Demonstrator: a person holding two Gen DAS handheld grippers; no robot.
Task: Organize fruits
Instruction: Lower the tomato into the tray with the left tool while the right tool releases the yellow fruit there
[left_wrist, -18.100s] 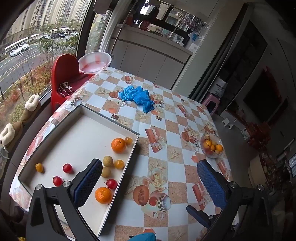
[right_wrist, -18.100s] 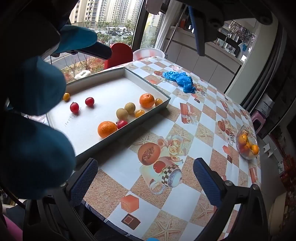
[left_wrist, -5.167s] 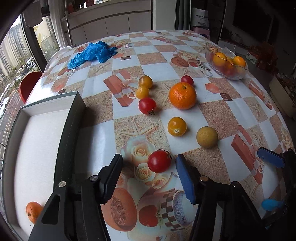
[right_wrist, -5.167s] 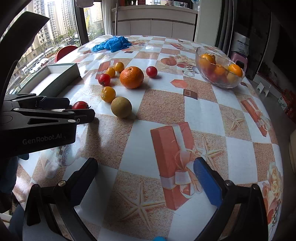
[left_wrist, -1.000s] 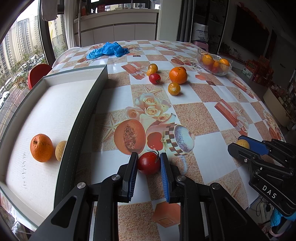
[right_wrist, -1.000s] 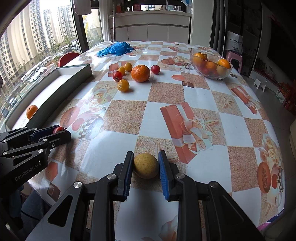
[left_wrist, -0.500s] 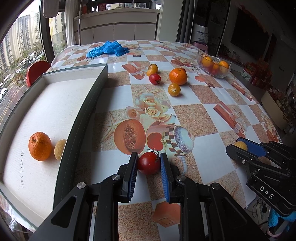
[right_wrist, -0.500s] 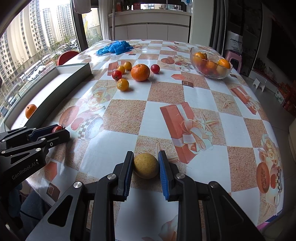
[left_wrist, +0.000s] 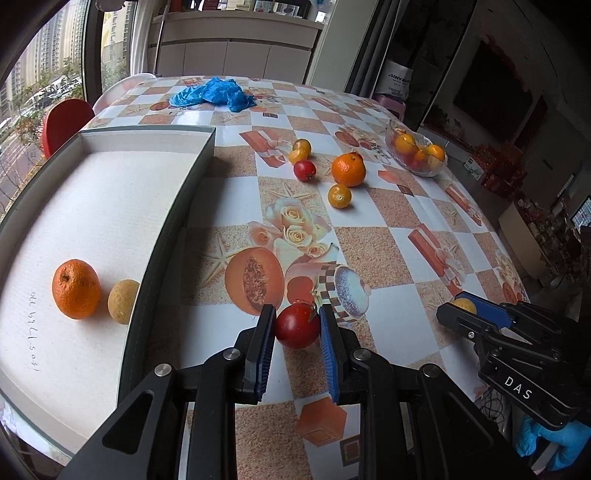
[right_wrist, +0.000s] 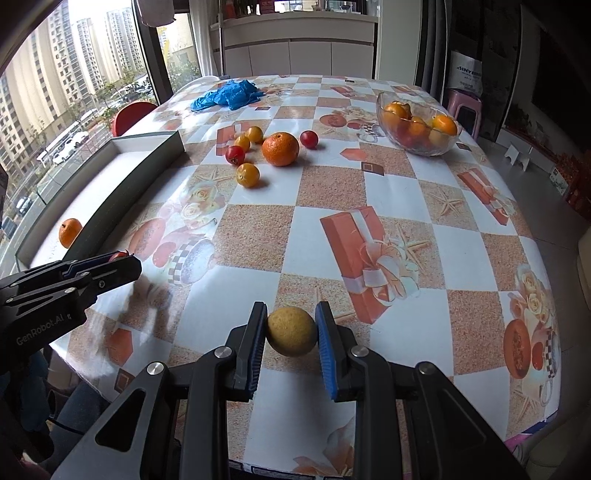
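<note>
My left gripper (left_wrist: 297, 325) is shut on a red tomato (left_wrist: 296, 326), held near the table's front edge beside the tray. My right gripper (right_wrist: 291, 330) is shut on a dull yellow round fruit (right_wrist: 291, 331); it also shows in the left wrist view at the right (left_wrist: 466, 309). The white tray (left_wrist: 92, 206) on the left holds an orange (left_wrist: 75, 289) and a yellow fruit (left_wrist: 123, 301). Loose on the tablecloth further back lie a large orange (right_wrist: 280, 148), a red tomato (right_wrist: 235, 154), another red one (right_wrist: 309, 139) and small yellow-orange fruits (right_wrist: 248, 174).
A glass bowl (right_wrist: 419, 123) of oranges stands at the back right. A crumpled blue glove (right_wrist: 228, 95) lies at the far end. A red chair back (left_wrist: 64, 123) stands beyond the tray by the window. A blue-gloved hand (left_wrist: 550, 443) holds the right gripper.
The left wrist view has tilted and rolled slightly, so the table sits a little differently in frame. Both grips are unchanged and neither fruit has shifted between the jaws.
</note>
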